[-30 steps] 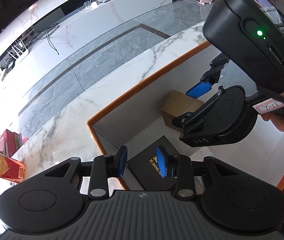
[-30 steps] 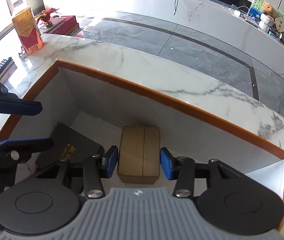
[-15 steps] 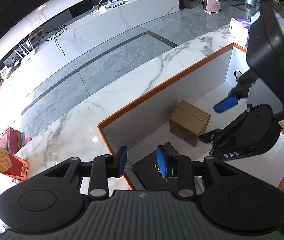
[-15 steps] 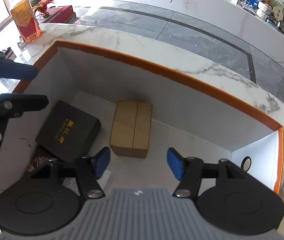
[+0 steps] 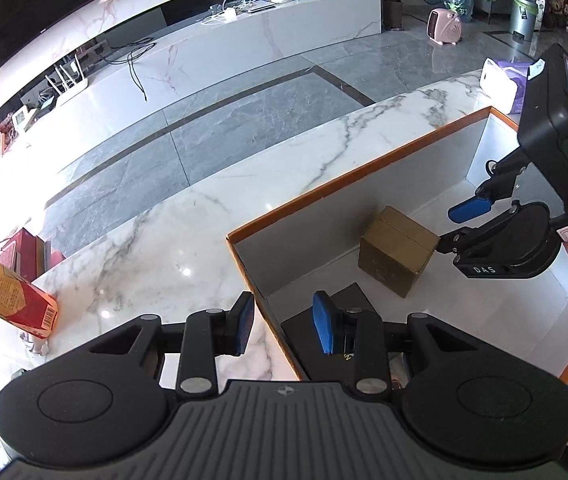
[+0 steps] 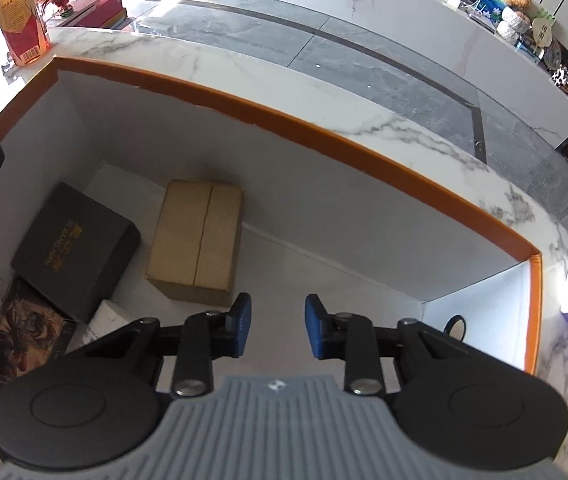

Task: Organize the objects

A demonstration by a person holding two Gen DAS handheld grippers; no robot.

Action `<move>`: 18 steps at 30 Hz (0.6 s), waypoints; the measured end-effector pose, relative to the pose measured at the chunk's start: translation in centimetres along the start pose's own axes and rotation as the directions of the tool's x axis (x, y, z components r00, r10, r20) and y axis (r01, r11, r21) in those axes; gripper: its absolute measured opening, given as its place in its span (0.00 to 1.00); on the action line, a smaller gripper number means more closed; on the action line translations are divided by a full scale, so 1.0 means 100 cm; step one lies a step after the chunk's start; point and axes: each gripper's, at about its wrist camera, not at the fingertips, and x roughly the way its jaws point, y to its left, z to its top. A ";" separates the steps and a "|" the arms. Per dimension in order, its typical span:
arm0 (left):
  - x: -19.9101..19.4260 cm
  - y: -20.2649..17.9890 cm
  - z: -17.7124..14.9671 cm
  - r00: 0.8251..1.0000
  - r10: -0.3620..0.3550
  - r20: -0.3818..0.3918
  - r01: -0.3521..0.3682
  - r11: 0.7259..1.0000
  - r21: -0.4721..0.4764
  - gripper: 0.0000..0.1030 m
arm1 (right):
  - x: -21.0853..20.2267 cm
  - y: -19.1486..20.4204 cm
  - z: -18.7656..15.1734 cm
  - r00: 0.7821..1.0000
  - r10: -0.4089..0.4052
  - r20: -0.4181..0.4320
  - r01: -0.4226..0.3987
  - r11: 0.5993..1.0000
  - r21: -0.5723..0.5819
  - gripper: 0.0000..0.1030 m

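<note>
Right tool (image 6: pixel 276 330) closing — empty

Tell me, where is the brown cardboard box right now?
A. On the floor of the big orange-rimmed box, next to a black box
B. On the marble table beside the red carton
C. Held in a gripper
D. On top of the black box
A: the cardboard box rests on the floor of the orange-rimmed box, beside the black box, with neither gripper touching it.
</note>
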 end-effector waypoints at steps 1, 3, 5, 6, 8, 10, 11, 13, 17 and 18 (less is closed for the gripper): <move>0.001 0.001 -0.001 1.000 -0.002 -0.001 0.002 1.000 -0.007 0.38 | -0.002 -0.002 0.000 1.000 0.020 0.004 -0.020 1.000 0.005 0.39; 0.002 0.003 -0.002 1.000 -0.004 -0.002 0.004 1.000 -0.020 0.38 | -0.010 -0.003 -0.001 0.998 0.057 0.017 -0.057 0.998 0.019 0.46; 0.002 0.004 -0.003 1.000 -0.007 -0.002 0.007 1.000 -0.031 0.38 | -0.019 -0.001 -0.004 0.997 0.070 0.018 -0.071 0.997 0.026 0.52; 0.002 0.005 -0.003 1.000 -0.012 -0.002 0.012 0.999 -0.034 0.38 | -0.022 0.003 -0.005 0.996 0.085 0.007 -0.085 0.996 0.029 0.55; 0.001 0.006 -0.004 1.000 -0.015 -0.001 0.015 0.999 -0.040 0.38 | -0.023 0.010 -0.006 0.992 0.129 -0.016 -0.128 0.991 0.046 0.68; 0.001 0.006 -0.004 1.000 -0.013 0.002 0.013 0.999 -0.044 0.38 | -0.022 0.015 -0.006 0.986 0.165 -0.023 -0.163 0.984 0.075 0.68; 0.000 0.006 -0.005 1.000 -0.014 0.003 0.014 0.999 -0.047 0.38 | -0.021 0.017 -0.005 0.983 0.185 -0.014 -0.183 0.979 0.095 0.67; -0.001 0.006 -0.006 1.000 -0.015 0.003 0.015 0.999 -0.051 0.38 | -0.020 0.022 -0.005 0.982 0.191 0.009 -0.191 0.976 0.102 0.61; -0.001 0.006 -0.009 1.000 -0.016 0.002 0.016 0.999 -0.050 0.38 | -0.012 0.024 0.004 0.976 0.217 -0.001 -0.214 0.967 0.137 0.33; -0.001 0.006 -0.009 1.000 -0.017 0.002 0.017 0.999 -0.052 0.38 | -0.009 0.021 0.006 0.976 0.219 -0.006 -0.215 0.960 0.179 0.32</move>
